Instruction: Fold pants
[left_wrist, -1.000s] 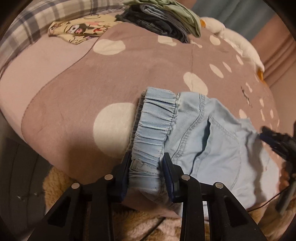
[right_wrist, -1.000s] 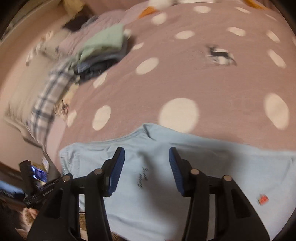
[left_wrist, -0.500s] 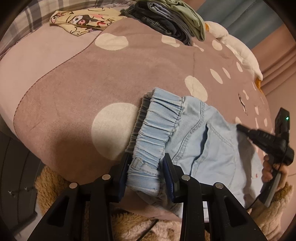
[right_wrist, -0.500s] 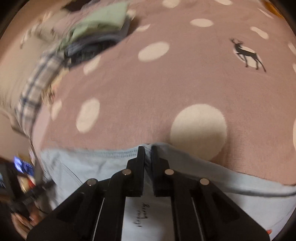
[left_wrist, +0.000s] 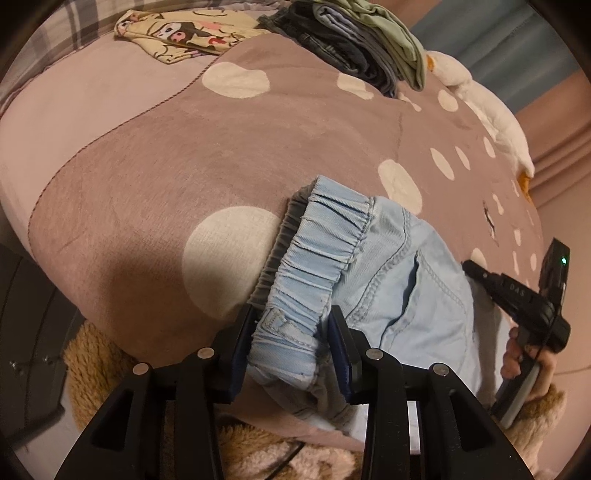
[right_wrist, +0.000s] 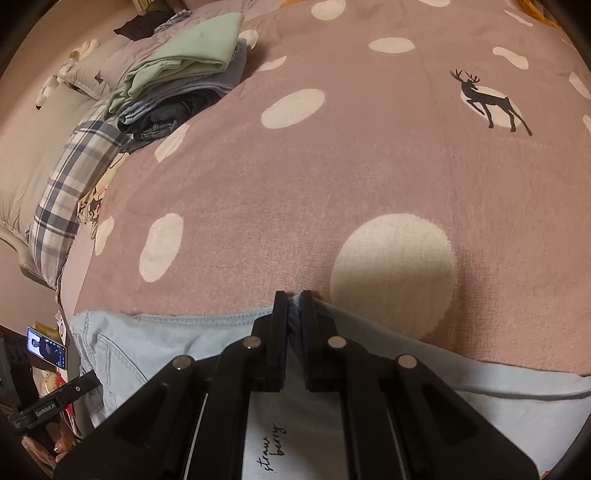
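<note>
Crosswise, the pants (left_wrist: 399, 280) lie waistband-left, left gripper (left_wrist: 291, 343) clamping waistband, right gripper (right_wrist: 294, 314) pinching the far edge.

Pants (left_wrist: 399, 280): pale blue denim, black script lettering at lower centre. Bed cover (right_wrist: 332, 177): dusty mauve, cream dots, one black deer print (right_wrist: 487, 101) upper right. Plaid cloth (right_wrist: 70, 184), upper left: grey-blue on white. Grippers: black.

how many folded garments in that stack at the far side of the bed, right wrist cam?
3 visible: a green one on top, a blue-grey one beneath it, and dark denim at the bottom. More layers may be hidden inside the pile.
</note>
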